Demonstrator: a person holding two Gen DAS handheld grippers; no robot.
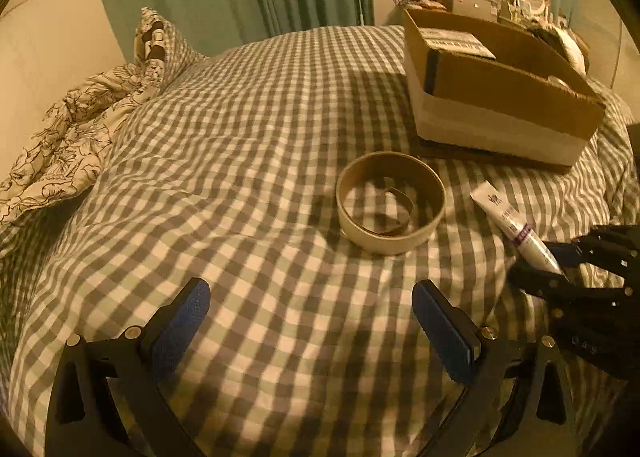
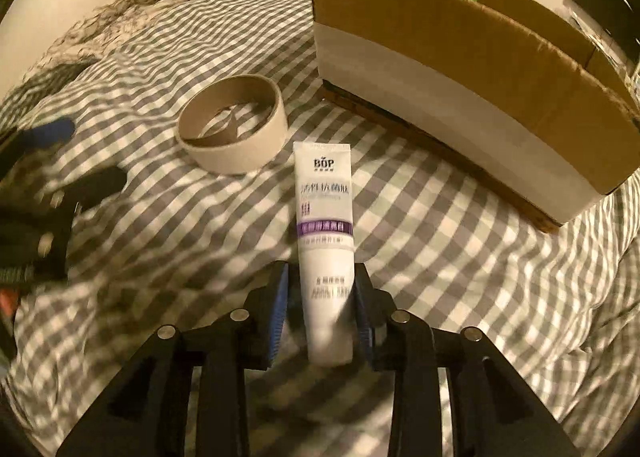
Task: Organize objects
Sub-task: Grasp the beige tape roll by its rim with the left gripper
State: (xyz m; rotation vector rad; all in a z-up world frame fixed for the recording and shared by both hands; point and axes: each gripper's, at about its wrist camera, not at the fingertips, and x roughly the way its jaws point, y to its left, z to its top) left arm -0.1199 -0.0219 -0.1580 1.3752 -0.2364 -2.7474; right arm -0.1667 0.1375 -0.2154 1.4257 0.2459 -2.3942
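The right gripper had its jaws closed around the near end of a white tube, which lay on the checked bed just right of a round cardboard ring. The ring held only a curled strip of paper. The left gripper hung over the bed with its jaws wide open and nothing in them, and the big cardboard box sat at the far right with a flat printed packet inside it.
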